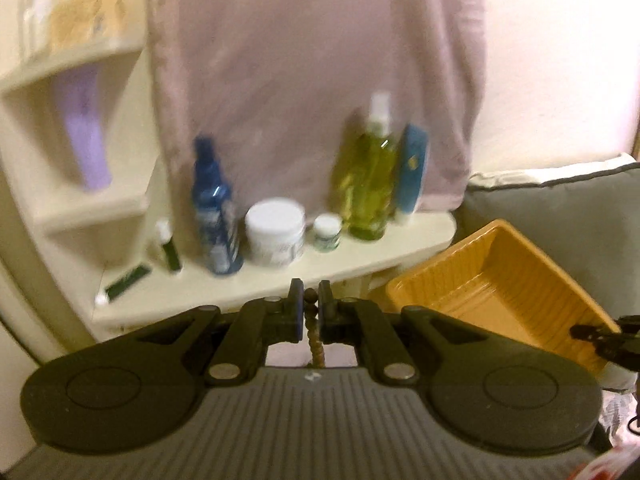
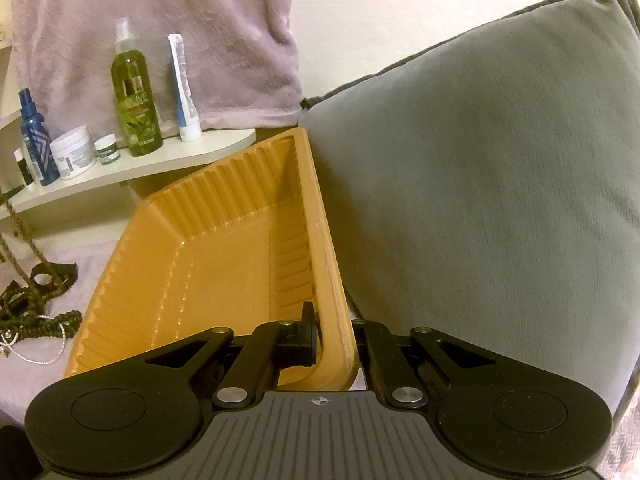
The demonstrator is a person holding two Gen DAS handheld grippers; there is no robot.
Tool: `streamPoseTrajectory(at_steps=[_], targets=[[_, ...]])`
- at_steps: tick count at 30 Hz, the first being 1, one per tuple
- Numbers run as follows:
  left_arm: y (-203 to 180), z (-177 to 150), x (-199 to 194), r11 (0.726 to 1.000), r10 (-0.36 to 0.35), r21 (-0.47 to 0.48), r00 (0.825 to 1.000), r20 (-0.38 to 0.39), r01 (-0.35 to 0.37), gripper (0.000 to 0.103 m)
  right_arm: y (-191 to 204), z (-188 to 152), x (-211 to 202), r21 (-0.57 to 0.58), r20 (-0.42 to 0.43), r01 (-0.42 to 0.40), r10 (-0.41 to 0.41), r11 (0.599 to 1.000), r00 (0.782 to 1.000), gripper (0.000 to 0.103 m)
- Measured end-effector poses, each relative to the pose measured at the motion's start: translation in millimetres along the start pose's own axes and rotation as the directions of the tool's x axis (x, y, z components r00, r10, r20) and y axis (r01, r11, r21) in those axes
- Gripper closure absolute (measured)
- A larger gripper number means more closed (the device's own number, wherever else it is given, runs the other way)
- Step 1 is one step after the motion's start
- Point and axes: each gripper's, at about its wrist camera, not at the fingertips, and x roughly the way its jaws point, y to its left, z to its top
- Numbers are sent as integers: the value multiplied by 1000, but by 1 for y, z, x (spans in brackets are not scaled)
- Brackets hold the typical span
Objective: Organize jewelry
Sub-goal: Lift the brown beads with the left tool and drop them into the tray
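On the far left a cream shelf (image 1: 280, 276) carries toiletries: a blue bottle (image 1: 216, 208), a white jar (image 1: 275, 232) and a green bottle (image 1: 368, 176), with a mauve towel (image 1: 300, 60) hanging behind them. None of that concerns me.

In the middle, my left gripper (image 1: 310, 306) is clamped on a brown beaded strand (image 1: 314, 336); the beads run down between the two pads and hang out of sight below. From the right wrist view the strand's cords lead down to a heap of jewelry (image 2: 36, 312) lying on the pale cloth, near left of the tray, and a thin silver chain (image 2: 36, 356) lies there too.

To the right, my right gripper (image 2: 336, 344) is closed on the near right rim of the orange tray (image 2: 224, 264), one finger inside the wall, the other outside, tilting the tray against a grey cushion (image 2: 480, 160).

As I judge it, the work has barely begun: the tray is bare, one strand is in hand, and the heap remains to be sorted.
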Motion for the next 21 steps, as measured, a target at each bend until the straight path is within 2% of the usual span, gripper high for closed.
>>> streamPoseTrajectory(at_steps=[6, 11, 17, 21], targets=[[-22, 32, -12, 998, -25, 54, 998, 58, 22, 97, 2, 1, -3, -1, 10, -5, 5, 1000, 1000, 99], [-39, 53, -22, 996, -73, 61, 993, 93, 68, 97, 3, 1, -7, 2, 17, -5, 5, 1000, 1000, 98], [-72, 77, -28, 984, -165, 88, 978, 127, 155, 97, 4, 1, -7, 5, 18, -6, 6, 1000, 1000, 98], [-97, 82, -17, 970, -231, 100, 968, 101, 221, 97, 4, 0, -7, 6, 19, -6, 6, 1000, 1000, 98]])
